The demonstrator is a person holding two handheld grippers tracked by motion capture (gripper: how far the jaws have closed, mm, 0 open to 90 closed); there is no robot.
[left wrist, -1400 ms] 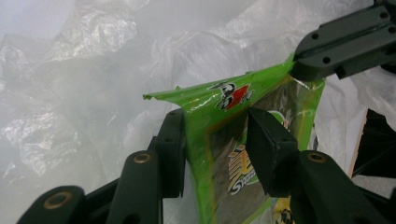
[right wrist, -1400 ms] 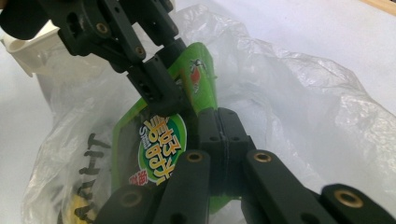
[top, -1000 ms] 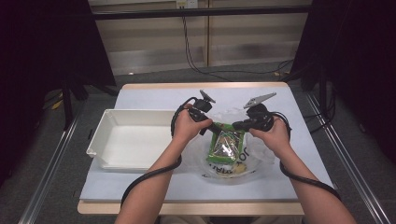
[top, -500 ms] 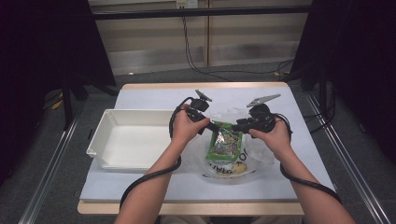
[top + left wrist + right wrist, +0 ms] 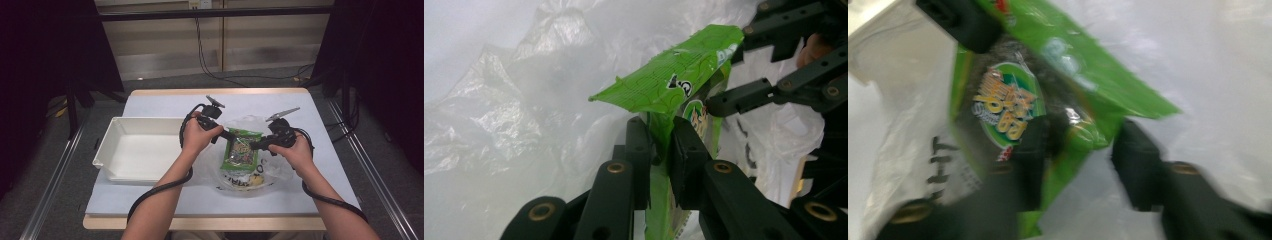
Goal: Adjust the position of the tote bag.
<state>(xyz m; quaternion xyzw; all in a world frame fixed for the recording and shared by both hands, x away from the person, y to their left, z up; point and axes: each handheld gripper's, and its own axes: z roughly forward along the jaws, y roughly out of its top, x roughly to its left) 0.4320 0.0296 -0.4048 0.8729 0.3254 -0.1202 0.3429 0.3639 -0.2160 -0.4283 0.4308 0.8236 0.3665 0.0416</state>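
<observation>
A green snack packet lies on a crumpled clear plastic bag in the middle of the table. My left gripper comes in from the packet's left. Its jaws have just been closing and are now shut on the packet's sealed top edge, as my left gripper's own view shows. My right gripper reaches in from the right. Its jaws have just opened and been closing a little again. In the blurred right gripper view, my right gripper stands apart around the packet's corner, with the right jaw clear of it.
A white tray stands on the left half of the table, close to the left forearm. The clear bag spreads out beyond the packet. Cables trail from both grippers towards the table's front edge.
Both hands stay nearly where they were. The packet has shifted slightly up the table between the two grippers.
</observation>
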